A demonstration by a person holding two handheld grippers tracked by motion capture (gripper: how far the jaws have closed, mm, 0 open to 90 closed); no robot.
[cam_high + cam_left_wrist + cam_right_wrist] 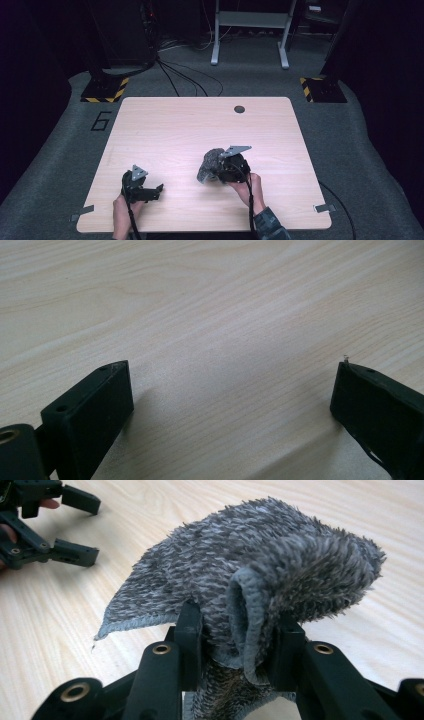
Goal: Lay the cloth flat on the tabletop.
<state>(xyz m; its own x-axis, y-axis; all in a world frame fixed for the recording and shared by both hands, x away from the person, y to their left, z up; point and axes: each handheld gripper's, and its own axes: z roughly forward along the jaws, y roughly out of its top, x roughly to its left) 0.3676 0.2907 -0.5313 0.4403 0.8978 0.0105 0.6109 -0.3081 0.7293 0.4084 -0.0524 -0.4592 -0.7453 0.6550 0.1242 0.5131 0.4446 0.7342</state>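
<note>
Cloth, grey and shaggy with a hemmed edge, is bunched and pinched in the right claw near the middle of the worktop. To its left, the left claw rests on the worktop, gaping with nothing in it.

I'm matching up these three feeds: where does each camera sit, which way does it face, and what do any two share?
High view: above the person's side, facing forward and down on the table; forearms, both hands, left gripper, right gripper with the cloth.
Left gripper view: on the left gripper, facing bare tabletop; open jaws.
Right gripper view: on the right gripper, jaws clamping the cloth; left gripper beyond.
Shared: the cloth, in the high and right gripper views.
</note>
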